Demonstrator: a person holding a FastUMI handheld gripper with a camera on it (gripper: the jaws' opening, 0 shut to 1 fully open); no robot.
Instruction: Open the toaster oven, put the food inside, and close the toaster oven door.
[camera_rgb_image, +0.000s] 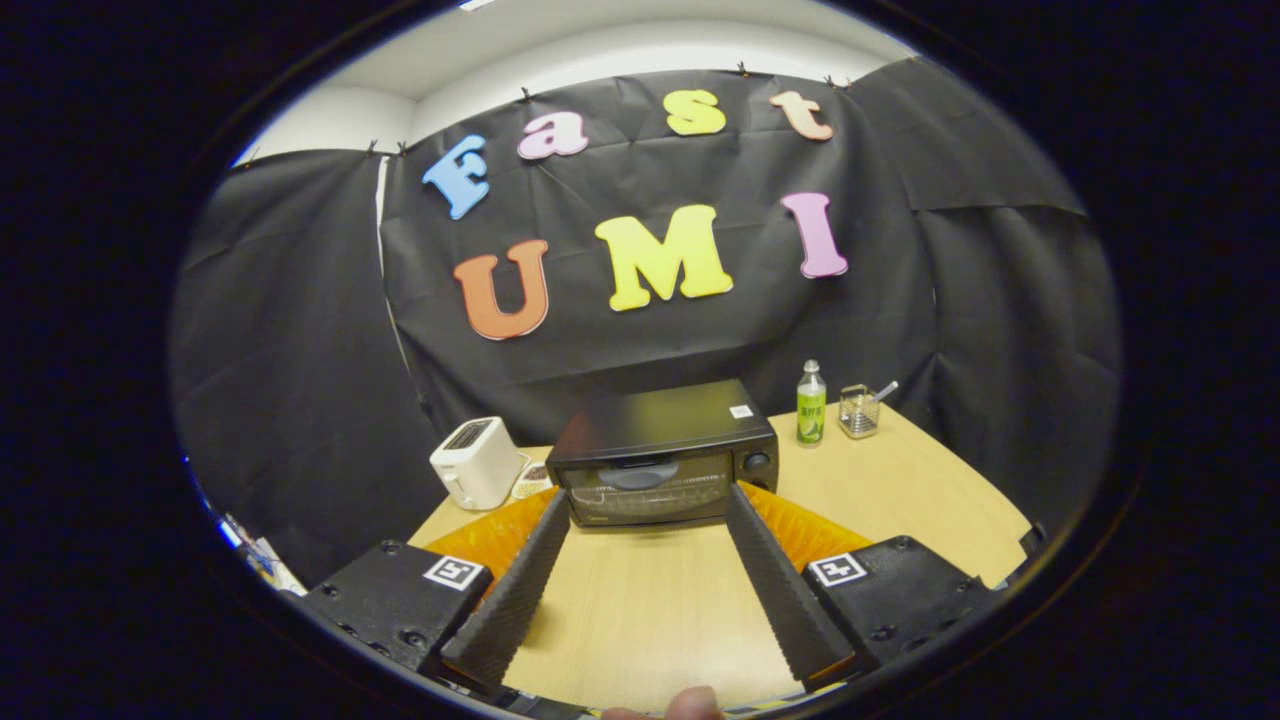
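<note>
Since the toaster oven (663, 455) door is shut and nothing is held, this looks like the very start, with the opening step not yet begun.

Gripper view: the gripper (648, 505) has its two fingers spread wide apart with nothing between them, and the oven sits just ahead of the fingertips, framed in the gap. It's a black box on a wooden table (900, 480) with a glass door, a handle along the top of the door and a knob on its right side. Left of the oven stands a white toaster (478, 461), and something small and flat lies between the two, too blurry to call. Right of the oven and a bit further back are a green bottle (811, 403) and a small wire basket (858, 411) with something poking out of it. Food for the task can't be picked out for sure here.

What could go wrong, just guessing: the handle is slim and the fingers are wide, so a sloppy approach could slide off it or shove the whole oven back. Yanking the door down hard might tip the oven forward.

Writing: the bottle label and the sticker on top of the oven are too small to read.
</note>
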